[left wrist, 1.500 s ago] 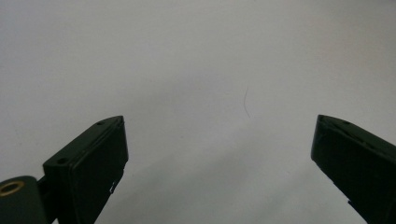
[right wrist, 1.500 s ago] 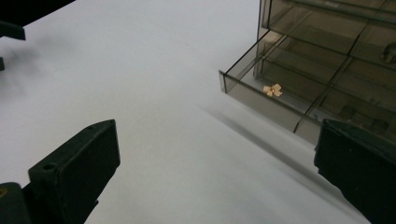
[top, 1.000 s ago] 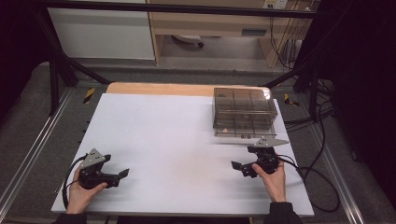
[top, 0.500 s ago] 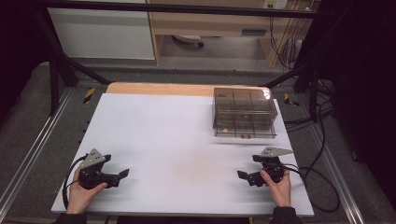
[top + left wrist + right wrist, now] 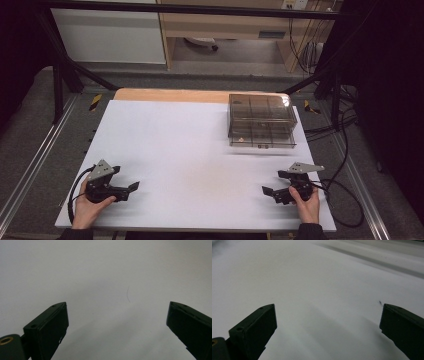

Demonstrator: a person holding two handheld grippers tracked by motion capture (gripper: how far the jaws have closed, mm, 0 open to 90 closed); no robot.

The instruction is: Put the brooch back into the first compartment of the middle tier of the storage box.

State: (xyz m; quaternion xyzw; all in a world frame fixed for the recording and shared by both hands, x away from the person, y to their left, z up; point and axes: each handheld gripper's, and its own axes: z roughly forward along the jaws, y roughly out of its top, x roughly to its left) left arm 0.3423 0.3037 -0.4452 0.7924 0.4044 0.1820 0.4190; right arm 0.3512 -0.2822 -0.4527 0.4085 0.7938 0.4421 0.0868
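Note:
A smoky clear plastic organiser box (image 5: 261, 121) with several compartments stands at the far right of the white table (image 5: 190, 150). My left gripper (image 5: 131, 189) rests low at the near left corner, held by a hand, jaws pointing right. Its jaws stand wide apart over bare white surface (image 5: 117, 312). My right gripper (image 5: 269, 192) sits at the near right, held by the other hand, pointing left. Its jaws are also wide apart with nothing between them (image 5: 328, 325). Both grippers are well short of the box.
A strip of bare wood (image 5: 170, 95) shows along the table's far edge. Black cables (image 5: 340, 200) trail off the right side. Metal rails (image 5: 35, 165) run along the floor at the left, and a cabinet (image 5: 107, 35) stands beyond the table.
The right gripper has drawn back toward the near edge and a little right, away from the box. The left gripper has stayed put.

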